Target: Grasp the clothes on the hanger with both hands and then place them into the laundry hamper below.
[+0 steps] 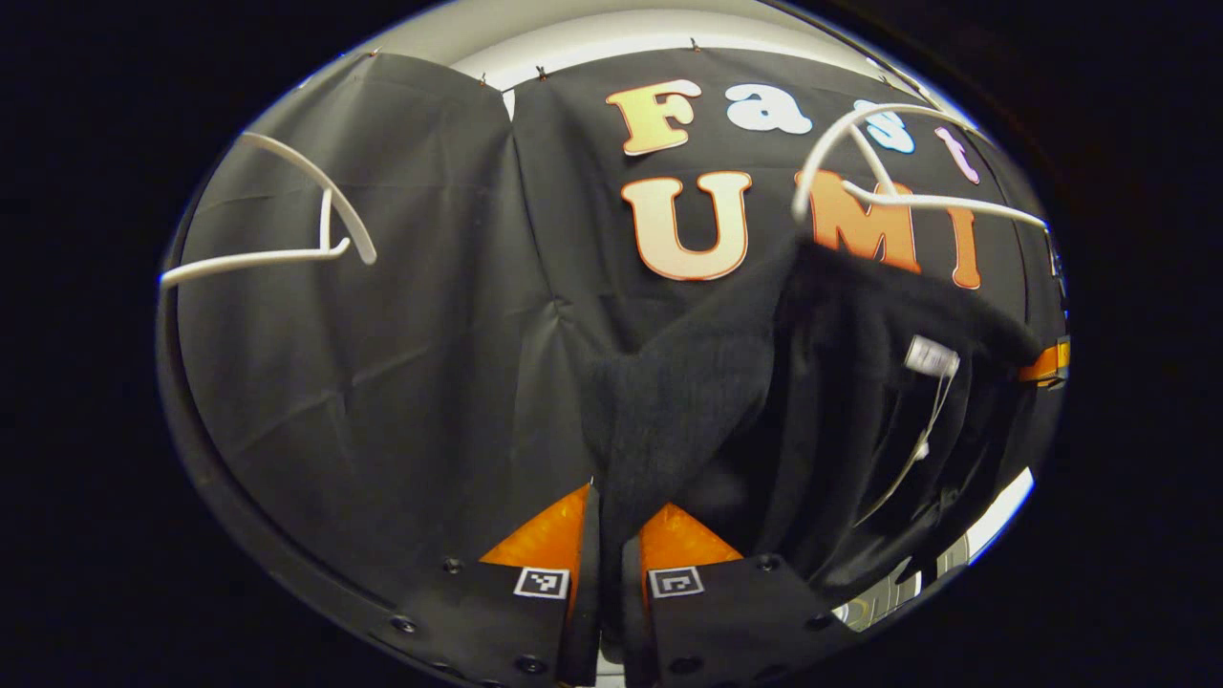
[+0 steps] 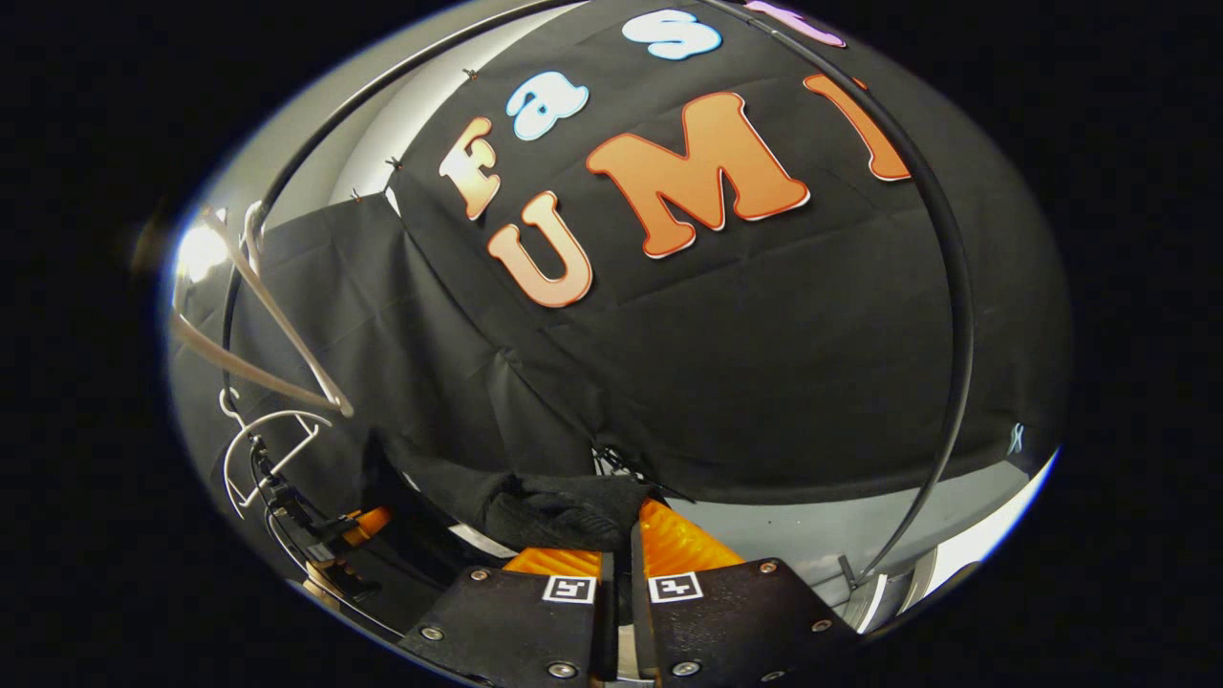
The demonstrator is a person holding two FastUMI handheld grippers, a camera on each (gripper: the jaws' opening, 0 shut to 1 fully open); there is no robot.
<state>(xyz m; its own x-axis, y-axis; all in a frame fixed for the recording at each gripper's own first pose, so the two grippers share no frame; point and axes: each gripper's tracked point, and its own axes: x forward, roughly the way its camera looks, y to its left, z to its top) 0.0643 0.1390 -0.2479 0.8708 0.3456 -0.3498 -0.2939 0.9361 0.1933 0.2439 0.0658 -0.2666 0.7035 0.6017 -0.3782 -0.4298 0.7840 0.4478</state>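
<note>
A black garment [image 1: 697, 401] with a white tag [image 1: 932, 355] droops from below a white hanger [image 1: 889, 191] at the upper right of the left gripper view. Its lower fold runs down between the fingers of my left gripper [image 1: 616, 506], which is shut on it. In the right gripper view a bunched end of the same black garment [image 2: 564, 516] is pinched at the tips of my right gripper [image 2: 621, 535], also shut on it. The right gripper [image 1: 1046, 363] shows at the far right edge beyond the cloth, and the left gripper [image 2: 358, 526] shows at the lower left.
A second, bare white hanger [image 1: 287, 248] hangs at the left. In the right gripper view white hangers [image 2: 268, 334] sit at the left and a black curved rail [image 2: 955, 287] crosses the right side. A grey floor strip [image 2: 812, 535] lies below the wall cloth.
</note>
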